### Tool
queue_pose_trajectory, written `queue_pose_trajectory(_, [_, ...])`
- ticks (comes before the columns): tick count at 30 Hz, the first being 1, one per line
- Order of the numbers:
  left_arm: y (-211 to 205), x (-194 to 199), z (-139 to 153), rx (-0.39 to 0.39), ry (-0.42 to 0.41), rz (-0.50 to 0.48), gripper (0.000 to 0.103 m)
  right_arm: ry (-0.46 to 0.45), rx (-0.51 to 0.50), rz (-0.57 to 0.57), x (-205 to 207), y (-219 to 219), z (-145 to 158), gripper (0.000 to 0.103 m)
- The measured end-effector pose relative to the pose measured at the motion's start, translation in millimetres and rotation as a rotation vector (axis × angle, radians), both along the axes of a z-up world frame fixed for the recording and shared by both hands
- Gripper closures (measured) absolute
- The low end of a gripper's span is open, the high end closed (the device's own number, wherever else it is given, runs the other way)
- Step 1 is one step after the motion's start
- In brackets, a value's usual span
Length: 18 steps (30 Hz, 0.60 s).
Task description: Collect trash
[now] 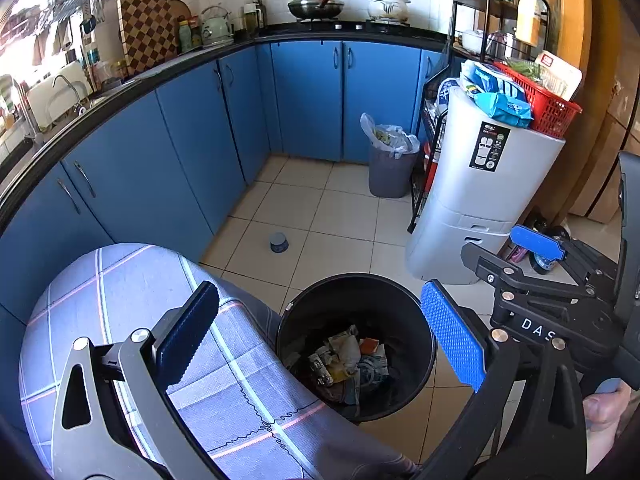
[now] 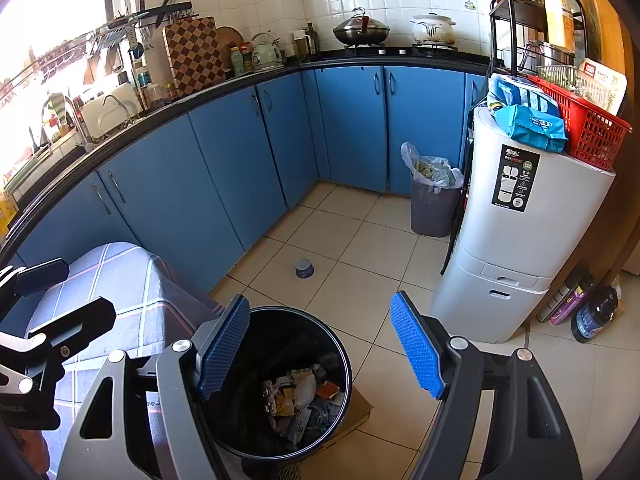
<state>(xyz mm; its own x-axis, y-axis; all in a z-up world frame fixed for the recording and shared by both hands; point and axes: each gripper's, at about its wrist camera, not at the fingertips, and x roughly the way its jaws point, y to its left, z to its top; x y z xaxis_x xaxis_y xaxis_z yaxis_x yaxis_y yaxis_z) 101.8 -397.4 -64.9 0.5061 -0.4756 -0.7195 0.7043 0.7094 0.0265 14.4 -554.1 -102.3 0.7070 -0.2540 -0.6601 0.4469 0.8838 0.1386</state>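
A black round bin [image 1: 360, 300] [image 2: 288, 332] stands on the tiled floor with crumpled wrappers and paper [image 1: 344, 360] [image 2: 300, 396] at its bottom. Further out on the floor lies a small blue-grey tin [image 1: 280, 242] [image 2: 305, 268], on its own. My left gripper [image 1: 320, 336] hangs open above the bin's left side, nothing between its fingers. My right gripper [image 2: 320, 348] is open too and empty, held over the bin's right rim. Each gripper shows at the edge of the other's view, the right one [image 1: 516, 252] beside the left, the left one [image 2: 48, 308] at the far left.
A seat under a checked cloth [image 1: 140, 300] [image 2: 112, 280] presses against the bin's left side. Blue cabinets [image 1: 180, 152] line the left and back. A grey basket with a plastic bag [image 1: 390, 172] [image 2: 434, 208], a tall white container [image 2: 516, 232] and bottles [image 2: 580, 308] stand at right.
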Motion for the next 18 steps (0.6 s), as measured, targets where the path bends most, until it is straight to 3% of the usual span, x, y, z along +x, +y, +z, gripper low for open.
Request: queue_pose_trajectory(18, [-0.9, -3.3, -0.4, 0.007, 0.002, -0.002, 0.003, -0.001, 0.004, 0.005, -3.2, 2.1, 2.3, 0.032])
